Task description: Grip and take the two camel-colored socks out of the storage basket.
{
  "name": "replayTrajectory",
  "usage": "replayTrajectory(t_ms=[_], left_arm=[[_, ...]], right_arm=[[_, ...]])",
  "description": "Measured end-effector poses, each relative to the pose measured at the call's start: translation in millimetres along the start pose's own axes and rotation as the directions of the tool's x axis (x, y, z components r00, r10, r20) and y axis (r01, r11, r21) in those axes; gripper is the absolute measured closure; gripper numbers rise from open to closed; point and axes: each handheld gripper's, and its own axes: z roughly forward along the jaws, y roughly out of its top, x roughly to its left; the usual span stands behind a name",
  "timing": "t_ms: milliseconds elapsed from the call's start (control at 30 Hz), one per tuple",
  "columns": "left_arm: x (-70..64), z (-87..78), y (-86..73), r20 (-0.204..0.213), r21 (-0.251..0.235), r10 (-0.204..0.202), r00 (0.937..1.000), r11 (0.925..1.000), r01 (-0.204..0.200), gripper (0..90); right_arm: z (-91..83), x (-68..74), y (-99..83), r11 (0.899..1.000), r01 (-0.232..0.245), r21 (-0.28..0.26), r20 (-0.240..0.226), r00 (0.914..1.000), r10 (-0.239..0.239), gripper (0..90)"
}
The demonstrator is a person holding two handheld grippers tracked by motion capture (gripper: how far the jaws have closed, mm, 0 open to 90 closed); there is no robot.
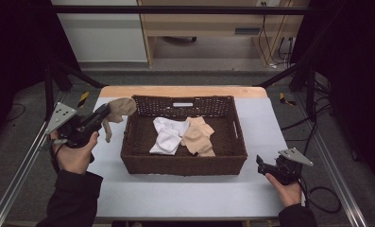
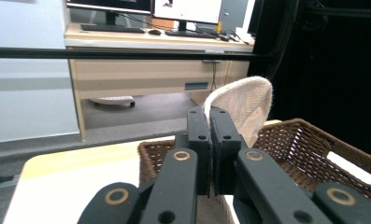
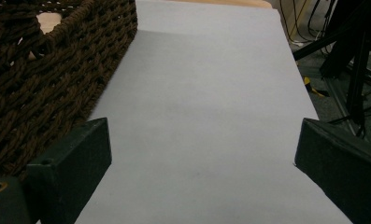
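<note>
Nearest the camera, right gripper (image 1: 260,166) wide open and empty by the table's (image 1: 270,123) right edge; left gripper (image 1: 105,111) clamped on beige sock (image 1: 121,108) above basket's (image 1: 185,165) left rim; likely mid-carry, needing release inside.

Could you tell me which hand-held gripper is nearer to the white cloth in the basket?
Left. The left hand-held gripper holds a tan sock over the basket's far-left corner; the right hand-held gripper sits outside its near-right corner, farther from the white cloth.
</note>
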Motion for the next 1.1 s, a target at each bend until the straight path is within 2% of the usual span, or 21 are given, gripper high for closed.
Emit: replayTrajectory(t_ms=[67, 100, 200, 333, 533, 567, 633, 733, 867, 1033, 1067, 1100], left_arm=[[9.0, -10.1, -3.4, -0.022, -0.005, -0.014, 0.9997, 0.9999, 0.014, 87.7], [9.0, -10.1, -3.4, -0.022, -0.005, -0.014, 0.9997, 0.9999, 0.014, 87.7], [21.6, -23.4, -11.4, -0.061, -0.012, -0.023, 0.9979, 0.9997, 0.022, 87.7], [30.3, -29.8, -19.0, -0.084, -0.006, -0.034, 0.9959, 0.9994, 0.033, 87.7], [42.2, -32.5, -40.3, -0.116, 0.04, -0.049, 0.9921, 0.9978, 0.054, 87.7], [45.9, -29.0, -47.4, -0.125, 0.073, -0.056, 0.9906, 0.9952, 0.065, 87.7], [47.0, -27.7, -50.6, -0.132, 0.08, -0.055, 0.9897, 0.9946, 0.066, 87.7], [50.6, -25.3, -63.1, -0.153, 0.125, -0.045, 0.9871, 0.9901, 0.065, 87.7], [55.0, -26.7, -71.5, -0.171, 0.15, -0.048, 0.9842, 0.9859, 0.074, 87.6], [60.2, -28.4, -88.5, -0.178, 0.206, -0.047, 0.9829, 0.975, 0.084, 87.6], [61.0, -26.9, -95.6, -0.18, 0.231, -0.044, 0.9828, 0.9692, 0.086, 87.6], [61.0, -26.9, -95.6, -0.18, 0.231, -0.044, 0.9828, 0.9692, 0.086, 87.6]], right_arm=[[0.0, 0.6, -0.3, 1.0, 0.001, -0.001, -0.002, 1.0, -0.001, 4.1], [0.0, 0.6, -0.3, 1.0, 0.001, -0.001, -0.002, 1.0, -0.001, 4.1], [0.7, -0.5, -0.8, 1.0, -0.003, -0.005, 0.0, 1.0, 0.003, 4.0], [0.5, -0.8, -1.1, 1.0, -0.012, -0.007, 0.002, 0.9999, 0.012, 3.9], [-0.6, 0.7, -1.3, 1.0, -0.003, -0.022, -0.001, 1.0, 0.003, 3.9], [-0.7, 0.7, -1.4, 1.0, -0.005, -0.023, -0.004, 1.0, 0.005, 3.9], [-0.8, 0.7, -1.4, 1.0, -0.004, -0.021, -0.003, 1.0, 0.004, 3.9], [-3.3, 0.8, -1.6, 1.0, -0.007, -0.025, -0.004, 1.0, 0.007, 3.9], [-6.0, 0.1, -2.3, 0.999, -0.011, -0.033, -0.002, 0.9999, 0.011, 3.9], [-5.5, 0.2, -2.7, 1.0, -0.01, -0.029, -0.006, 0.9999, 0.01, 3.9], [-5.1, 0.7, -3.3, 1.0, -0.008, -0.025, -0.006, 1.0, 0.008, 3.9], [-5.1, 0.7, -3.3, 1.0, -0.008, -0.025, -0.006, 1.0, 0.008, 3.9]])
